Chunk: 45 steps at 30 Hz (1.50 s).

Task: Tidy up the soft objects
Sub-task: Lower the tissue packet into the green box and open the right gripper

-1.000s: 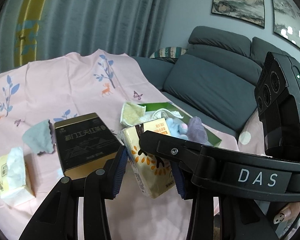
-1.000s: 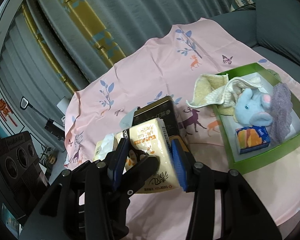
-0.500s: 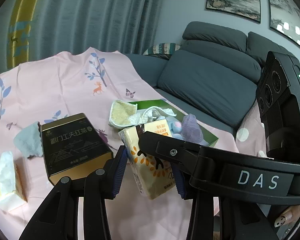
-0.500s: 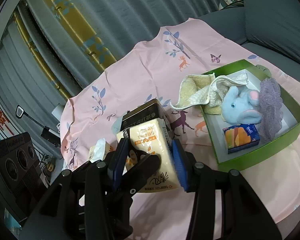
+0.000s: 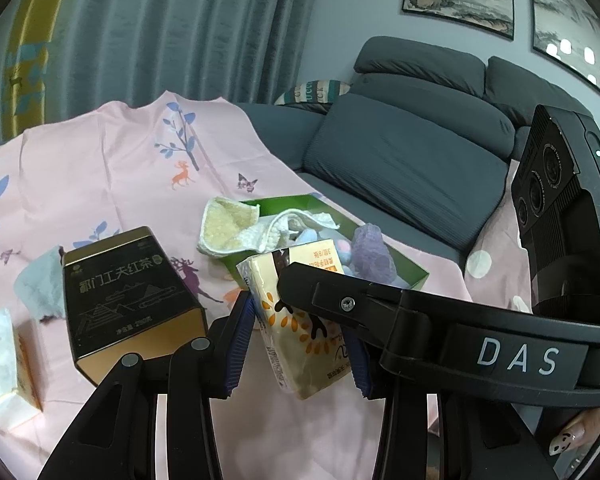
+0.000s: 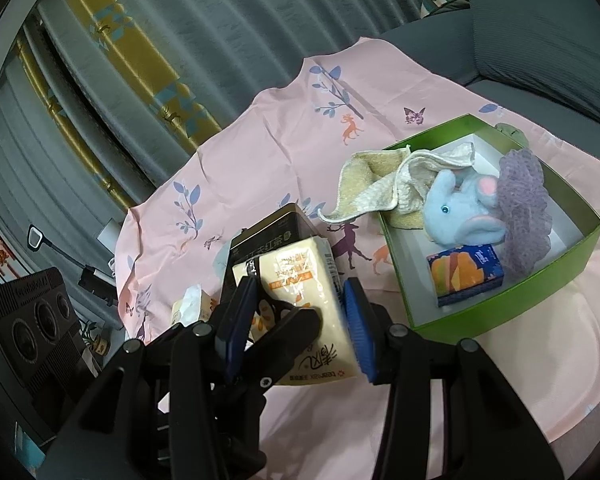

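A soft yellow tissue pack (image 5: 300, 320) (image 6: 300, 280) hangs above the pink cloth, held from two sides. My left gripper (image 5: 300, 348) is shut on it, blue pads pressing its long faces. My right gripper (image 6: 300, 324) is shut on the same pack, and one of its black fingers (image 5: 340, 300) crosses the left wrist view. Just beyond stands the green box (image 5: 414, 276) (image 6: 540, 284). It holds a blue plush elephant (image 6: 456, 208), a purple mesh pouf (image 6: 524, 204), a cream towel (image 6: 380, 184) draped over its rim, and a small orange-and-blue tissue pack (image 6: 464, 276).
A black-and-gold tea tin (image 5: 128, 296) (image 6: 268, 232) lies left of the held pack. Further left are a grey-green cloth (image 5: 40, 284) and an opened tissue pack (image 5: 0, 360) (image 6: 190, 304). A grey sofa (image 5: 400, 168) borders the cloth on the right; curtains hang behind.
Both grippers have carried the yellow pack together a short way toward the green box. The tin and the items on the left have slid leftward in view. Both grips look unchanged.
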Tool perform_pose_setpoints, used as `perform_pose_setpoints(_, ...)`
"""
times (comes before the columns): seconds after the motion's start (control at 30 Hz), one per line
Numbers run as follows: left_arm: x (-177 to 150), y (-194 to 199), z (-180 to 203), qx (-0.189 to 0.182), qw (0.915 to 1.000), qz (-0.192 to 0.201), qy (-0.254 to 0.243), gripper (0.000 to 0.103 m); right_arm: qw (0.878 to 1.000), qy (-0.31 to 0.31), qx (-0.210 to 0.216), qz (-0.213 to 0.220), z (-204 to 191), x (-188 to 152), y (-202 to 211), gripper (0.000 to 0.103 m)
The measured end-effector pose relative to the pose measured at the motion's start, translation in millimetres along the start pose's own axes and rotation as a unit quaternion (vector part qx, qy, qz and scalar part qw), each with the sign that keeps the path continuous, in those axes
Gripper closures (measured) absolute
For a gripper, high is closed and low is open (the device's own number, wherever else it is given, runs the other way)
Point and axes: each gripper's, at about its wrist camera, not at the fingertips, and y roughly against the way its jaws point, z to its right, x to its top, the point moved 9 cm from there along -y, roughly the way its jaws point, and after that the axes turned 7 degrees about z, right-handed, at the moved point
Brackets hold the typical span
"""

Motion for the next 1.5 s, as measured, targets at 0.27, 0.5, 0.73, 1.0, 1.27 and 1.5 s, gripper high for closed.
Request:
perform_pose_setpoints(0.27,8,-8,8,-0.004,0.9999,-0.008,-0.009,0.059,1.000,-0.005,-0.006,0.003,7,7,2,0.057)
perform_pose_setpoints(0.5,34,-23,19,-0.018,0.9997,0.004,-0.014,0.059,1.000,0.004,-0.014,0.016,12,40,6,0.057)
perform_pose_setpoints(0.73,49,-55,29,-0.042,0.9991,0.001,0.000,0.059,0.999,0.019,-0.039,0.021,33,68,2,0.057)
perform_pose_setpoints(1.0,40,-95,38,-0.068,0.9972,-0.031,-0.006,0.059,0.997,-0.025,-0.066,0.035,77,75,-5,0.057)
perform_pose_setpoints(1.27,15,-126,39,-0.093,0.9919,-0.082,0.026,0.059,0.991,-0.069,-0.110,0.013,111,63,-19,0.057)
perform_pose_setpoints(1.5,4,-142,42,-0.100,0.9880,-0.111,0.037,0.059,0.987,-0.092,-0.132,0.007,130,58,-21,0.057)
